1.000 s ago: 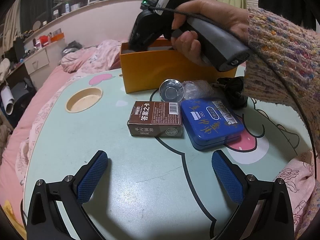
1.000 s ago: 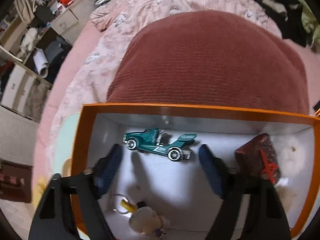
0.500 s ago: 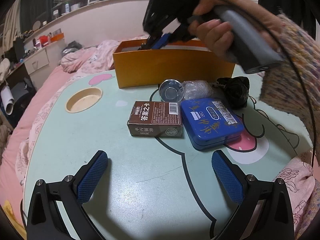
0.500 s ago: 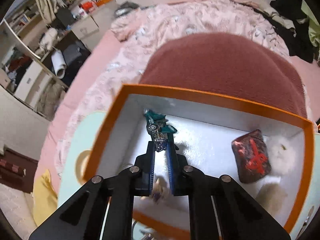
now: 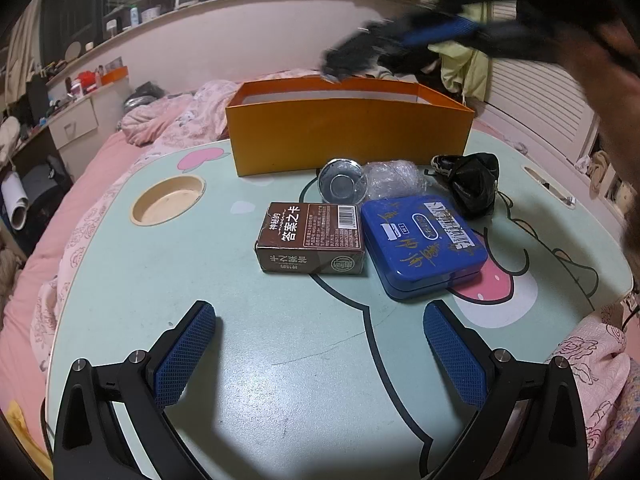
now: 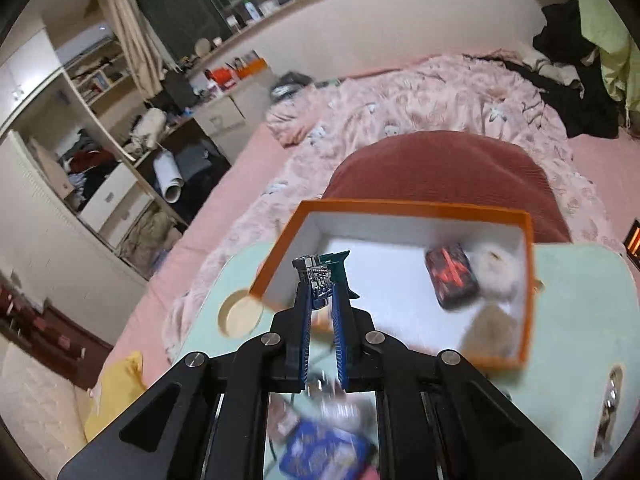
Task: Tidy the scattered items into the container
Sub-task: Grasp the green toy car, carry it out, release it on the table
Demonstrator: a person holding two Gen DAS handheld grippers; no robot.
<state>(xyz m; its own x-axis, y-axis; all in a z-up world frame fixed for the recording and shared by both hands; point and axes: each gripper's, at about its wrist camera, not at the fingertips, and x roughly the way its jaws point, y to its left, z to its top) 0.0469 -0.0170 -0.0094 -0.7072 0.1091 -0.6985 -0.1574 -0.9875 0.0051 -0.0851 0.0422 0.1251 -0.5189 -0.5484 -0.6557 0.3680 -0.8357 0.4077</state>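
Green toy car (image 6: pixel 322 280) pinched nose-up between the pads of the right gripper (image 6: pixel 320 300), jaws pressed tight on its chrome middle, having just closed on it; held in the air over the near-left corner of the orange box (image 6: pixel 404 206), clear of the white floor inside; seen from the left wrist as a dark blur at the tips of the right gripper (image 5: pixel 340 68), just above the box's far rim.

Inside the orange box (image 5: pixel 348 136): a dark red patterned pouch (image 6: pixel 452 280) toward the right, touching a fluffy white plush (image 6: pixel 500 272) against the right wall.

On the bench (image 5: pixel 280 360), in front of the box: a round metal lid (image 5: pixel 342 186), a crumpled clear plastic wrap (image 5: pixel 390 178) beside it, a black bundle (image 5: pixel 474 188) to the right; nearer the camera, a brown card box (image 5: pixel 310 238) lying flat, touching a blue tin (image 5: pixel 426 244) on its right.

Left gripper (image 5: pixel 320 344) low over bare bench, jaws spread wide, nothing between the blue pads; brown card box and blue tin just beyond the fingertips.

Round cup recess (image 5: pixel 168 200) sunk in the bench at left; pink bedding (image 6: pixel 420 96) beyond.
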